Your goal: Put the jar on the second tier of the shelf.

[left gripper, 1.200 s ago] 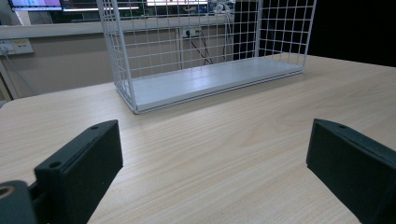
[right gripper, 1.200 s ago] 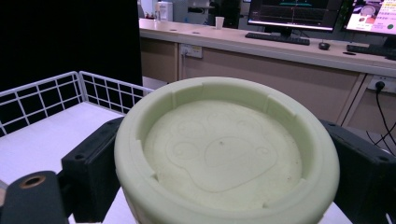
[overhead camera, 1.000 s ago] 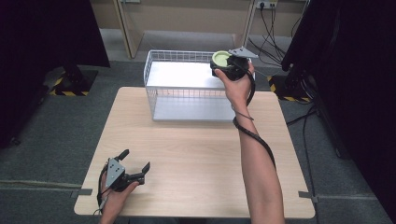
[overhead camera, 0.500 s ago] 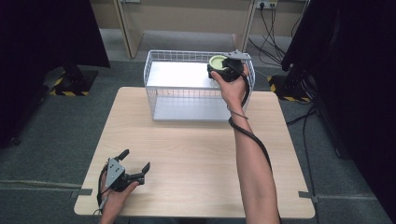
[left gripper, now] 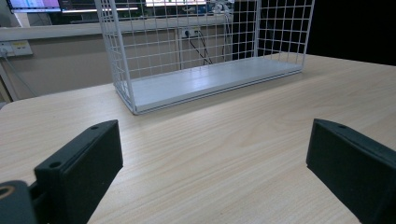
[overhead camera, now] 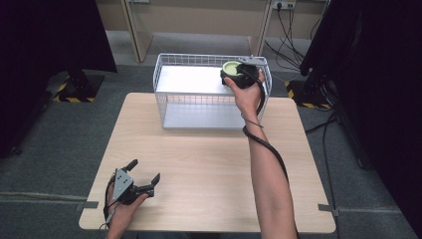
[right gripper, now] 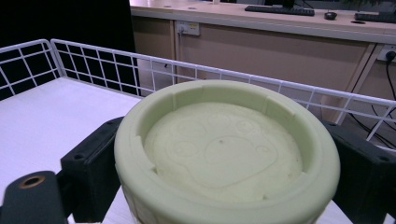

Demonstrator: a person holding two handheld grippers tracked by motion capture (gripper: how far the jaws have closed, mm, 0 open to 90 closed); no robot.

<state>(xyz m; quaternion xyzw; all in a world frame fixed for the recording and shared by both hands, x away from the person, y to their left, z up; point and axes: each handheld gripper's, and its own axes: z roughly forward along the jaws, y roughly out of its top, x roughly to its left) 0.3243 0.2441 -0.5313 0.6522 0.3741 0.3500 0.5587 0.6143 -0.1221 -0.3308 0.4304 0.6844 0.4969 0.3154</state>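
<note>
In the high view, a white wire basket [overhead camera: 169, 87] stands at the far middle of the wooden tabletop [overhead camera: 209, 164]. The right hand [overhead camera: 247, 94] reaches out over the basket's far right corner and holds the right tongs [overhead camera: 234, 74] there, clamped on a pale green round bowl [overhead camera: 231, 67] that sits above the basket's rim, its open side up. A black cable [overhead camera: 266, 144] trails from those tongs along the forearm. At the near left of the tabletop the left hand [overhead camera: 124, 209] holds the left tongs [overhead camera: 144, 174] low on the wood, jaws apart with nothing between them. In the left gripper view, the two black jaws stand wide apart over bare tabletop [left gripper: 224, 154], and the basket [left gripper: 121, 56] stands farther off with its white floor showing through the wire. In the right gripper view, the bowl [right gripper: 224, 154] sits between the two black jaws, which press against its left and right sides; a paw print is moulded into its inner floor. Beneath it lies the basket's white floor [right gripper: 42, 116], and the far wire rim [right gripper: 196, 65] runs just behind the bowl.
</note>
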